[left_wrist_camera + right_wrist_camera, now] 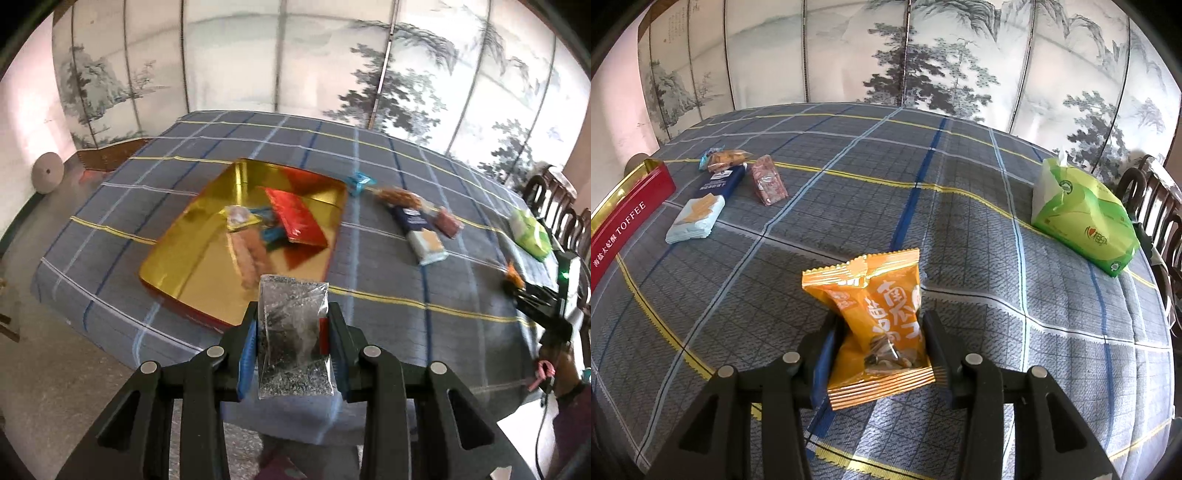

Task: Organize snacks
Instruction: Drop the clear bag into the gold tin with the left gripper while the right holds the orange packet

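Snacks are being collected into a shallow rectangular tin with a gold inside and red outer walls [177,258], which lies open on the blue-grey checked tablecloth [388,280]. A red flat packet [295,218], a pinkish long packet [249,258] and some small wrapped pieces are already lying in it.

A small clear plastic bag with dark contents [293,332] is clamped by its sides in the left gripper [291,328], whose jaws are narrow around it. It is held just before the near edge of the tin, probably so that it can be dropped inside. An orange crinkled packet with white characters [879,317] is pinched in the same way by the right gripper [881,339], above the cloth and well apart from the tin.

Several snacks remain on the cloth beside the tin: a dark blue bar [720,181], a pale blue packet [696,218] and a reddish small bag [768,179]. A green tissue pack [1082,218] lies near the far right edge.

Free room is seen in the near and left part of the tin. The raised rim must be cleared when the bag is carried in.
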